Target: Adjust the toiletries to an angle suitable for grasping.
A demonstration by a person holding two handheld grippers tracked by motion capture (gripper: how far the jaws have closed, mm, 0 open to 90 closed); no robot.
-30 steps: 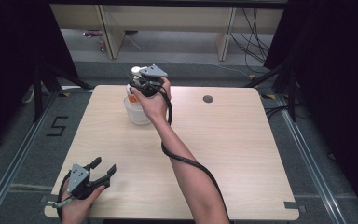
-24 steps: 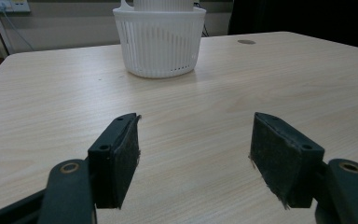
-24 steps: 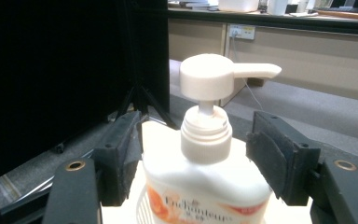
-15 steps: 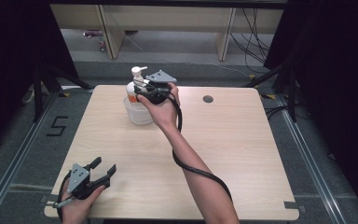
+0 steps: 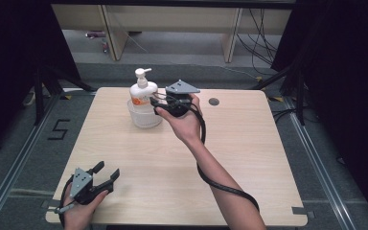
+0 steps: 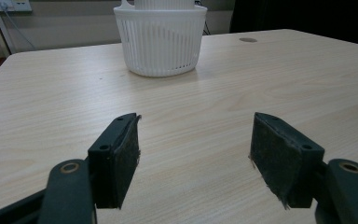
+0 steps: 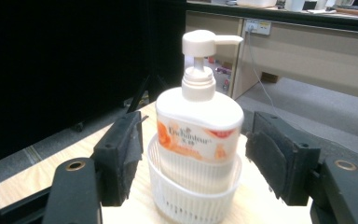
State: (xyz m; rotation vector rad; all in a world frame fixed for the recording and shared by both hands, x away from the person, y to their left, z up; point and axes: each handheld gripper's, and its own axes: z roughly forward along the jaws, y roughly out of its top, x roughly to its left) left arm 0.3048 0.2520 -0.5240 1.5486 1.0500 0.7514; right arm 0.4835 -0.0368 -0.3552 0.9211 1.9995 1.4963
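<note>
Right tool (image 5: pixel 159 103) held above far part of worktop (image 5: pixel 249 158), jaws apart, nothing clamped; pump bottle (image 7: pixel 198 135) just ahead of it, upright in white basket (image 7: pixel 186 196), seen between jaws but apart from both pads; bottle base hidden behind basket wall; left tool (image 5: pixel 106 173) low at near left corner, jaws apart, empty; basket well ahead of it, bottle top cut off there.

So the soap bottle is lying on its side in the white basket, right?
Not quite. The soap bottle is in the white basket, but it stands upright with its pump on top. The right gripper view shows this, and the high view too.
</note>
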